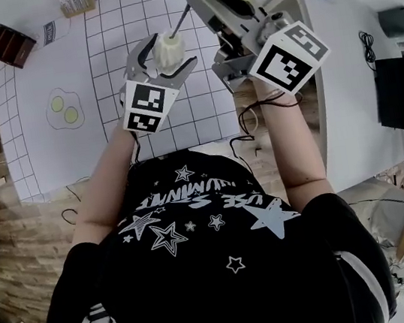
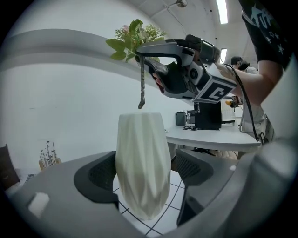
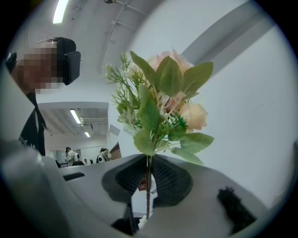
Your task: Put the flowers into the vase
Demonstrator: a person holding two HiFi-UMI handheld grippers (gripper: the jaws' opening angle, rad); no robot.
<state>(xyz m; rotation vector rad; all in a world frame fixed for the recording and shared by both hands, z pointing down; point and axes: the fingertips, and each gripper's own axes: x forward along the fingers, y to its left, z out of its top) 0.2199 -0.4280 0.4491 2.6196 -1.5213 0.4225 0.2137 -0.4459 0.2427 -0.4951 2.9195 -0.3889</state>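
My left gripper [image 1: 166,58] sits nearest, its jaws spread wide with the vase [image 2: 142,162] standing between them. The left pad [image 2: 100,174] lies right against the vase wall and the other pad shows a narrow gap, so I judge this a loose bracket and not a clamp. The vase stands upright on the mat [image 1: 102,104], mouth open and empty. My right gripper [image 3: 149,179] is higher and just beyond, its jaws pressed together on the thin stem [image 3: 148,186] of the flowers [image 3: 163,102]. The blooms and leaves rise clear above the pads. In the left gripper view the lower stem hangs down from that grip, its tip just above the rim of the vase and not yet inside. Step in hand, as I judge it: alignment of the stem over the mouth, just ahead of insertion. The next move calls for lowering the right gripper straight down with the tip centred in the opening. The left gripper should steady the vase against tipping. I should release the pinch only once the stem is well inside. A tip that catches the rim could push the vase over.
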